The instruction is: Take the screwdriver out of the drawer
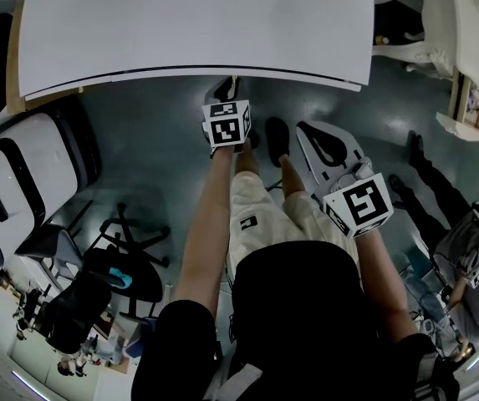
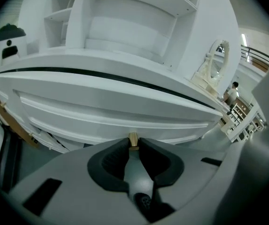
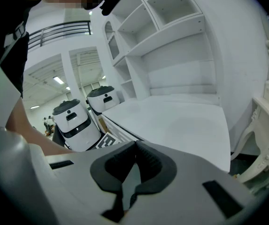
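Note:
A white desk fills the top of the head view, and its drawer front runs across the left gripper view, pushed in. My left gripper reaches under the desk edge and is shut on the drawer's small wooden knob. In the head view the left gripper sits at the desk's front edge. My right gripper hangs to the right of it, below the desk edge. Its jaws are shut with nothing between them. No screwdriver shows in any view.
White shelving rises behind the desk top. White robots stand at the left and a black office chair beside my legs. An ornate white stand is at the right, and a person is on the floor further right.

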Tool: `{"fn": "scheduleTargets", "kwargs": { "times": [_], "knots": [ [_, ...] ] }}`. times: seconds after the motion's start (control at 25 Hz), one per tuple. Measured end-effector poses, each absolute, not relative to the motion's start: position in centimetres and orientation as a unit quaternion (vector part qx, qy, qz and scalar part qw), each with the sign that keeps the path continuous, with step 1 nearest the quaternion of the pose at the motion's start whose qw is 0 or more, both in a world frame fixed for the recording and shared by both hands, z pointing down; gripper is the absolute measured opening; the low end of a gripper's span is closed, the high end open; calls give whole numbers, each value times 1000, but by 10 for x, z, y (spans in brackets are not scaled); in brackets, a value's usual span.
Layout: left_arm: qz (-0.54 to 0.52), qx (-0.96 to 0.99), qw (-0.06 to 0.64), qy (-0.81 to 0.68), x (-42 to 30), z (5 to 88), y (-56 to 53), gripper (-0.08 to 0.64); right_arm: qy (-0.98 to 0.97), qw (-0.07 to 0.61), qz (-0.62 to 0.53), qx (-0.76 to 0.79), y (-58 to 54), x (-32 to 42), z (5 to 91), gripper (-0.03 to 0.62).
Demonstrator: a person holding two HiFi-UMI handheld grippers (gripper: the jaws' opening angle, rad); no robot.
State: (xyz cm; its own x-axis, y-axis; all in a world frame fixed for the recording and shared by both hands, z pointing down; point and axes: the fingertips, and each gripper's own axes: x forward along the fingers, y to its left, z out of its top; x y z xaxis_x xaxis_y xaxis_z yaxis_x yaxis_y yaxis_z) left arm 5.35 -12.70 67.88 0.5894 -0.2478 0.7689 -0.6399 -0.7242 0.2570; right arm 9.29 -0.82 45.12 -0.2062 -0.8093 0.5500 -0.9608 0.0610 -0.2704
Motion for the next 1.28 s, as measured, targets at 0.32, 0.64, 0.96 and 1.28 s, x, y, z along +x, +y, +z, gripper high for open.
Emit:
{"fn": "scheduleTargets", "kwargs": {
  "times": [0.32, 0.64, 0.96, 1.28],
  "knots": [
    [372, 848, 266, -268, 41, 678, -117, 81, -716, 124, 299, 619, -8, 88, 450, 17],
    [376, 845, 273, -264, 33, 678, -104, 81, -726, 129, 293, 609, -12, 82, 447, 17],
    [379, 841, 279, -267, 19, 678, -92, 81, -730, 130, 293, 604, -13, 75, 447, 17],
    [382, 835, 289, -270, 2, 678, -76, 81, -738, 133, 290, 595, -16, 71, 445, 17]
  ]
}}
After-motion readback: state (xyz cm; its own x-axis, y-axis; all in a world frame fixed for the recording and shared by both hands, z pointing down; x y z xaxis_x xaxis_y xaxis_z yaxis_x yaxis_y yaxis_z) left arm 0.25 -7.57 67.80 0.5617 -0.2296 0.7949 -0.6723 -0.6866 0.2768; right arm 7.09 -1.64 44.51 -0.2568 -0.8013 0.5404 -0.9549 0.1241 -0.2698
